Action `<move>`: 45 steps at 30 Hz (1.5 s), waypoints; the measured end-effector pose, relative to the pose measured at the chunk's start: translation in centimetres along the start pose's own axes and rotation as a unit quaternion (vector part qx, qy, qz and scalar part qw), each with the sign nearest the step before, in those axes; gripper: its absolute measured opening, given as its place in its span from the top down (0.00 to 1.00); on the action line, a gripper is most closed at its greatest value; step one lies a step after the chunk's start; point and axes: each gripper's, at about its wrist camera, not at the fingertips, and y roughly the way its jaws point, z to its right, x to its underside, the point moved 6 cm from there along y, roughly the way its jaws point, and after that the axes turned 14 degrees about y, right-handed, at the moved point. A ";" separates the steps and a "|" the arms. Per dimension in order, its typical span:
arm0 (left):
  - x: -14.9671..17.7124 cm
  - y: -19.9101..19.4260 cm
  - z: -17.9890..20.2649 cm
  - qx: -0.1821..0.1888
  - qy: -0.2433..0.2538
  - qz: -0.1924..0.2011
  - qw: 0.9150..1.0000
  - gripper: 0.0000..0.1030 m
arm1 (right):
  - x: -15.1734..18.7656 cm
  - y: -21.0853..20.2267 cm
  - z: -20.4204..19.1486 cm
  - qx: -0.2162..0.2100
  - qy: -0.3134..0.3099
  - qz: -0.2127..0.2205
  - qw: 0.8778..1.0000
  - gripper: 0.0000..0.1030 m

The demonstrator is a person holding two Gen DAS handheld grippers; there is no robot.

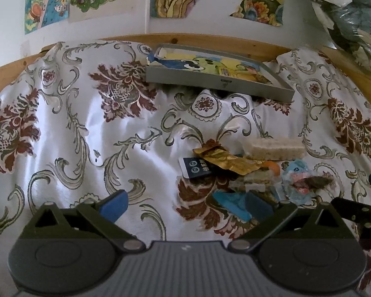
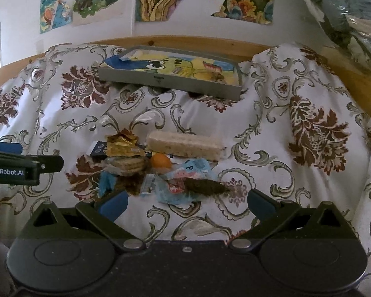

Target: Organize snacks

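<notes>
A pile of snacks lies on the patterned cloth: a long pale bar (image 2: 184,144), a gold wrapper (image 2: 123,144), a dark blue packet (image 1: 197,167), round biscuits (image 2: 126,164), an orange sweet (image 2: 160,161), a light blue wrapper (image 2: 178,185) with a dark brown piece (image 2: 205,186). A grey tray (image 2: 170,80) with a cartoon picture sits at the back. My left gripper (image 1: 185,204) is open and empty, left of the pile. My right gripper (image 2: 186,204) is open and empty, just in front of the pile. The bar also shows in the left wrist view (image 1: 274,147).
The flowered cloth (image 2: 284,148) is rumpled and covers a wooden-framed surface (image 2: 185,41). Posters hang on the wall (image 2: 205,27) behind. A plastic-wrapped bundle (image 2: 353,24) sits at the far right. The left gripper's body (image 2: 19,164) shows at the right wrist view's left edge.
</notes>
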 end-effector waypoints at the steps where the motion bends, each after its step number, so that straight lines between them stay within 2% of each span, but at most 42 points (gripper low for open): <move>1: 0.0 0.1 -0.1 0.001 -0.003 -0.001 1.000 0.00 | 0.0 0.1 0.0 0.000 -0.002 -0.001 1.000 0.01; 8: 0.3 1.2 -0.9 0.020 -0.037 -0.016 0.999 0.00 | -0.2 1.0 -0.5 0.000 -0.011 -0.008 1.000 0.01; 19: 0.9 2.5 -2.7 -0.005 -0.055 -0.039 0.998 0.00 | -1.0 2.7 -1.8 -0.021 -0.009 -0.014 1.000 0.01; 26: 1.3 3.2 -4.1 0.005 -0.100 -0.043 0.994 0.00 | -1.4 3.6 -3.2 -0.044 -0.021 -0.015 0.999 0.01; 31: 1.2 4.1 -4.6 0.001 -0.096 -0.042 0.995 0.00 | -1.2 4.2 -4.2 -0.072 -0.027 -0.029 0.997 0.01; 37: 0.7 5.8 -5.0 0.024 -0.097 -0.032 0.995 0.00 | -0.5 5.8 -5.2 -0.100 -0.056 -0.063 0.991 0.01; 45: 0.7 8.0 -5.9 0.033 -0.094 -0.019 0.995 0.00 | -1.5 8.2 -5.4 -0.128 -0.076 -0.080 0.986 0.01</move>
